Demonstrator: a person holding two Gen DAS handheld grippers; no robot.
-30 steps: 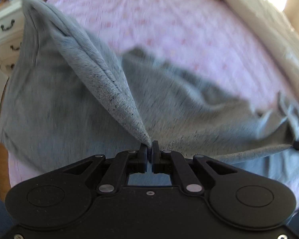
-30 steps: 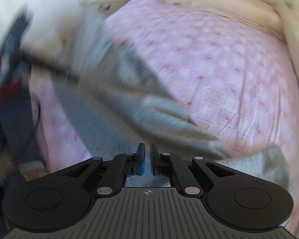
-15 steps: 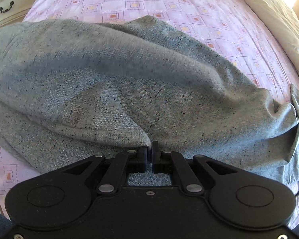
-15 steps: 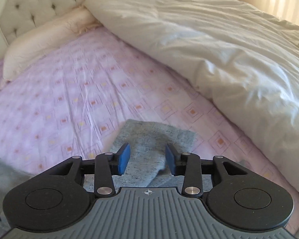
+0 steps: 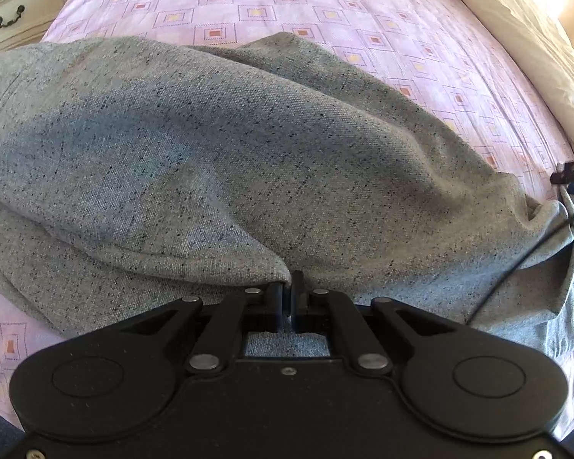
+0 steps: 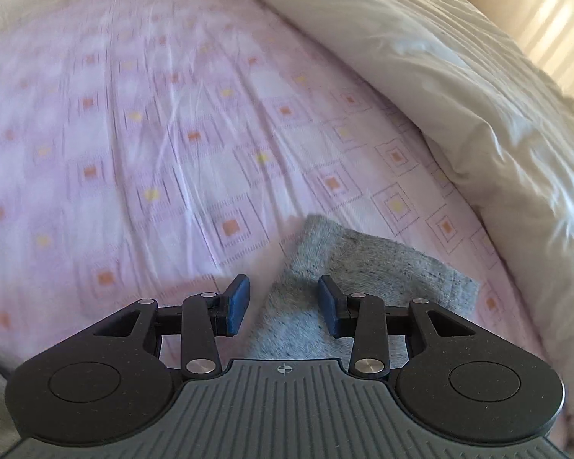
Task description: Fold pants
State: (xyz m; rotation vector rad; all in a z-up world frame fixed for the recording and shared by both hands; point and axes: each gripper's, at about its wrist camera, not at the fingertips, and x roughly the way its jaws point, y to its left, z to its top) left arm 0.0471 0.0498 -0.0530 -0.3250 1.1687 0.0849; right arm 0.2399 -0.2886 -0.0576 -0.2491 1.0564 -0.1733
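Grey pants (image 5: 248, 145) pinched by left tool (image 5: 289, 294) | right tool (image 6: 283, 300) just spread, gripping nothing

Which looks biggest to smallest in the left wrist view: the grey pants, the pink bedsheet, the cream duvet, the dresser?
1. grey pants, but nearest the camera, so partly a lens effect
2. pink bedsheet, much of it hidden beneath them
3. cream duvet, cut off at the right edge
4. dresser, only a corner showing
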